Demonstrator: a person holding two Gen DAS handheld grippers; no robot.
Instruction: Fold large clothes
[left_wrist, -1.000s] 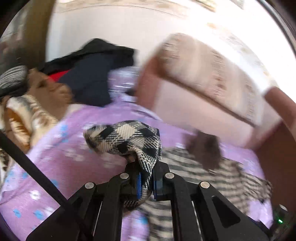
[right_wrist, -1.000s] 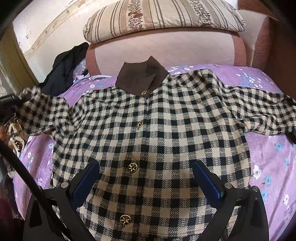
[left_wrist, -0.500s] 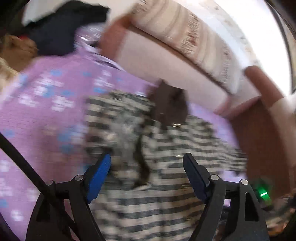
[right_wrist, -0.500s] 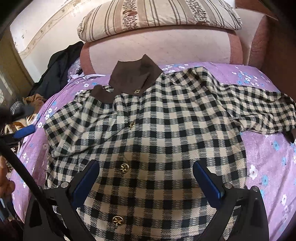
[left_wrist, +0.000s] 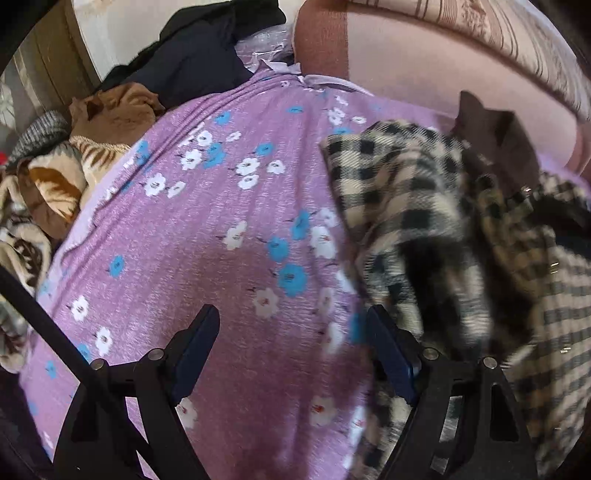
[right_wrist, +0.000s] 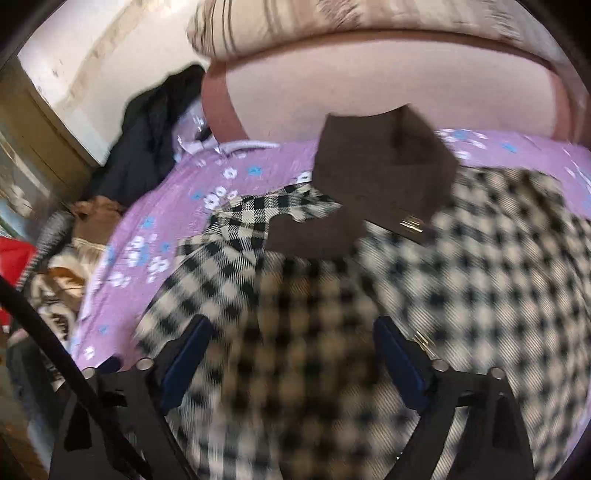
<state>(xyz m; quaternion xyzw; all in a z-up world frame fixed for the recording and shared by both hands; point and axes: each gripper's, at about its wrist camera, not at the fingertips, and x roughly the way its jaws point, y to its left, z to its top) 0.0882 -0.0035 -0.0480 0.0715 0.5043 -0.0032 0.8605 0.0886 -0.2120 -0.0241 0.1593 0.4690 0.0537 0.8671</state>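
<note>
Both my tongs hold nothing. My left gripper (left_wrist: 291, 343) gapes over bare purple sheet (left_wrist: 207, 236), the checked coat (left_wrist: 417, 221) bunched just to its right. Only my right view shows the coat's brown collar (right_wrist: 384, 177) spread flat, where my right gripper (right_wrist: 291, 358), jaws closing, hangs above blurred check.

No readable text, labels, brands or numbers anywhere — nothing legible on the checked coat (right_wrist: 461, 277), the floral sheet (left_wrist: 221, 229) or the striped pillow (right_wrist: 332, 26). The coat's gold clasps (right_wrist: 410, 224) are too blurred to show any marking — both views are smeared by motion.
</note>
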